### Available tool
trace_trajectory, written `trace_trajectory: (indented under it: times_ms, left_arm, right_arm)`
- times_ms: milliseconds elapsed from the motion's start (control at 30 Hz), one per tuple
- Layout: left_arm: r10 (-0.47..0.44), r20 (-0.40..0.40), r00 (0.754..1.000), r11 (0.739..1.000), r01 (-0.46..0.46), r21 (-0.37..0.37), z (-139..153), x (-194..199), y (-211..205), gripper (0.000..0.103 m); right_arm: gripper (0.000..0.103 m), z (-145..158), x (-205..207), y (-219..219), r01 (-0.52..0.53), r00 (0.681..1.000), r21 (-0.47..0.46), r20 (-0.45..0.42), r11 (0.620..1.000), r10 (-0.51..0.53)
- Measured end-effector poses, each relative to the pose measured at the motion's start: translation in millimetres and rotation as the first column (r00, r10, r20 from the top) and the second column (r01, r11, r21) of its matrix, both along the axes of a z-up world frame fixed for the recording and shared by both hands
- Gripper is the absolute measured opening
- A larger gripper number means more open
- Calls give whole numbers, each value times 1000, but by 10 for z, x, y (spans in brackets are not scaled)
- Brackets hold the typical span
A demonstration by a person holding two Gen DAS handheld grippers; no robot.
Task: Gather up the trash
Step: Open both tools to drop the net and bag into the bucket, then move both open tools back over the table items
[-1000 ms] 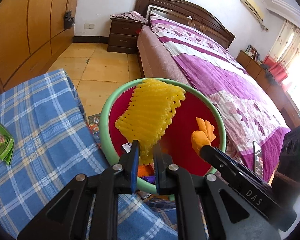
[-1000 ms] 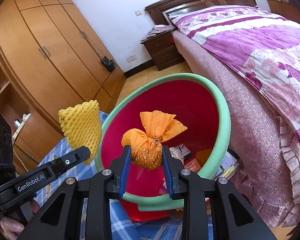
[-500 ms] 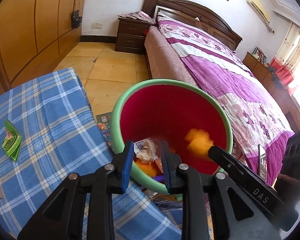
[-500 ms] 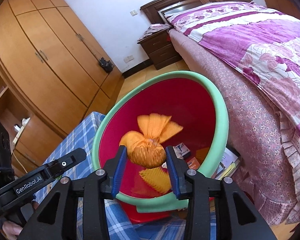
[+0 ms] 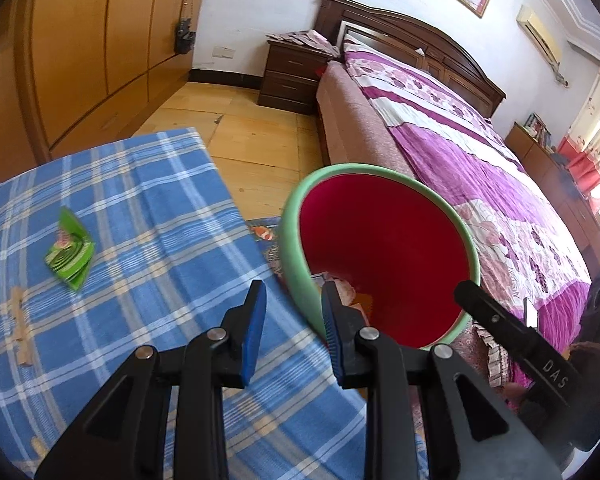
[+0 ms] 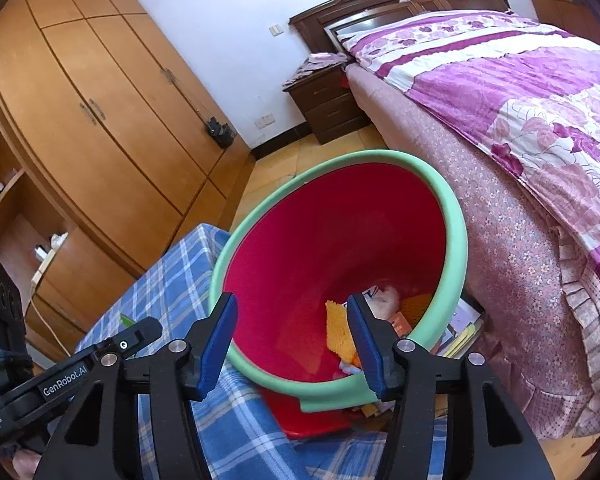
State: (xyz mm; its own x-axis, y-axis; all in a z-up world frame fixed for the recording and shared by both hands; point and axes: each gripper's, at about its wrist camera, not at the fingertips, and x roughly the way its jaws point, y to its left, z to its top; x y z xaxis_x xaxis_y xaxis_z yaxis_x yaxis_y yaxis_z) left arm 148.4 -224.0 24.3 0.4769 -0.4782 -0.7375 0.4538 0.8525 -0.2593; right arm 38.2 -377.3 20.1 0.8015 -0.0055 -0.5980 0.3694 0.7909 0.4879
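- The bed (image 5: 452, 148) with its purple floral cover fills the right side of the room, its dark headboard against the white wall.
- A wooden wardrobe (image 6: 100, 120) lines the wall on the other side.
- A table under a blue plaid cloth (image 5: 132, 208) sits just beside the bin, touching or nearly touching its rim.
- The red bin (image 6: 340, 240) with a pale green rim stands between table and bed, its mouth tilted toward the cameras.
- Trash lies at the bin's bottom: a yellow foam net (image 6: 338, 330), an orange mesh bundle (image 6: 418, 306), white crumpled paper and small cartons.
- The right gripper (image 6: 296, 340) hangs over the bin's near rim; its jaws are opening and nothing is between the blue pads.
- The left gripper (image 5: 294, 318) hovers above the table edge by the bin, jaws parted and empty.
- A green wrapper (image 5: 70, 254) lies flat on the cloth, well apart from both grippers.
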Motion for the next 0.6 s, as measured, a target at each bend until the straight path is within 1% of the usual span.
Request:
trace_trajectory:
  times_ms: [300,467,600]
  left_arm:
    - [99,4,995,995,-99,22,8,-30,460,28]
    - [166,2,986,986,-166,32,-25,-25,762,28]
    - [227,5,974,973,-227,45,-61,11,1031,29]
  right_arm:
    - [58,117,-37,237,-25,1000,-30,5,999,26]
    - [58,157,-26,359,-45,999,-40,6,998,46]
    - [58,164,0,453,-58,998,-48,1,997,58]
